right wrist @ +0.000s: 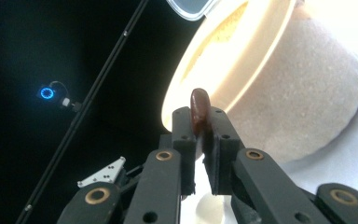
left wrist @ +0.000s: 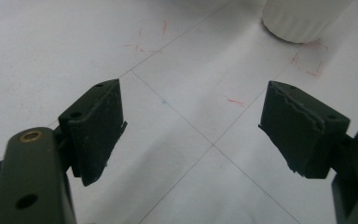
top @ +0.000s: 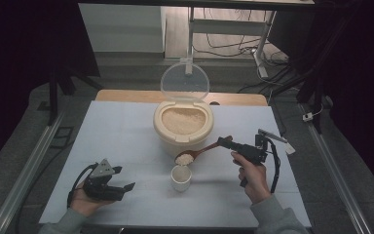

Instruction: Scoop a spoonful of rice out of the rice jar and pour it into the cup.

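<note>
Right gripper (top: 225, 143) raised level, jaws clamped on a wooden spoon (top: 200, 151) heaped with rice just above the white cup (top: 180, 177), left gripper (top: 124, 178) resting low on the table (top: 126, 131), jaws wide, empty.

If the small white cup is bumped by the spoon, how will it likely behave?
The white cup looks small and narrow, standing free on the table, so it probably slides or tips easily. It seems light, with little visible inside. The wooden spoon, held by the right gripper, hovers heaped with rice just above its rim.
</note>
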`<action>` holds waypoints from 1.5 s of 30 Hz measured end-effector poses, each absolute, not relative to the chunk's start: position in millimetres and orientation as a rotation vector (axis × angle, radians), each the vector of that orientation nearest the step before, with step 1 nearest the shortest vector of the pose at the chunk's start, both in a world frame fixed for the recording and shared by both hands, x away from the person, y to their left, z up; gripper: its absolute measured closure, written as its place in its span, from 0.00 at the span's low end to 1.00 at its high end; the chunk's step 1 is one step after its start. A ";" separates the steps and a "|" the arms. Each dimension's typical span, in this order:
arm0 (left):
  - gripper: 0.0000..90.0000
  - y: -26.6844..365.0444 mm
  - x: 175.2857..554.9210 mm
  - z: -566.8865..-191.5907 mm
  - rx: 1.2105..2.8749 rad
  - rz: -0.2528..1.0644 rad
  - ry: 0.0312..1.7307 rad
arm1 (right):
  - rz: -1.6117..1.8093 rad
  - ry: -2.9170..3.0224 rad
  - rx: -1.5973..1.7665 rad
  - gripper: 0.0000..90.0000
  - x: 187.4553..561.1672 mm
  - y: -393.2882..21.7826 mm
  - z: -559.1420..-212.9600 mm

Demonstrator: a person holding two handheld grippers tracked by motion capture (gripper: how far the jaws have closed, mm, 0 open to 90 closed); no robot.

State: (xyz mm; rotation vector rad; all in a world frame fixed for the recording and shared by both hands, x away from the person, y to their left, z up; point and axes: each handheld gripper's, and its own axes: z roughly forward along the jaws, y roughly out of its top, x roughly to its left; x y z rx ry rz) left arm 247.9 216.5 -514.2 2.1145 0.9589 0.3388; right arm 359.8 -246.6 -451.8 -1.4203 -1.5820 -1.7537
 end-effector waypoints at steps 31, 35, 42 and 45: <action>0.23 215.9 248.2 -515.2 2.122 0.340 0.957 | -1.851 -1.873 -1.296 0.92 348.5 -234.3 -455.8; 0.23 216.0 248.1 -515.2 2.122 0.340 0.958 | -1.887 -1.931 -1.264 0.92 345.8 -232.3 -452.3; 0.23 215.9 248.2 -515.3 2.124 0.341 0.957 | -1.956 -2.053 -1.163 0.92 338.1 -229.6 -443.0; 0.23 215.8 248.2 -515.4 2.123 0.342 0.959 | -1.978 -2.080 -1.130 0.92 335.3 -228.9 -441.1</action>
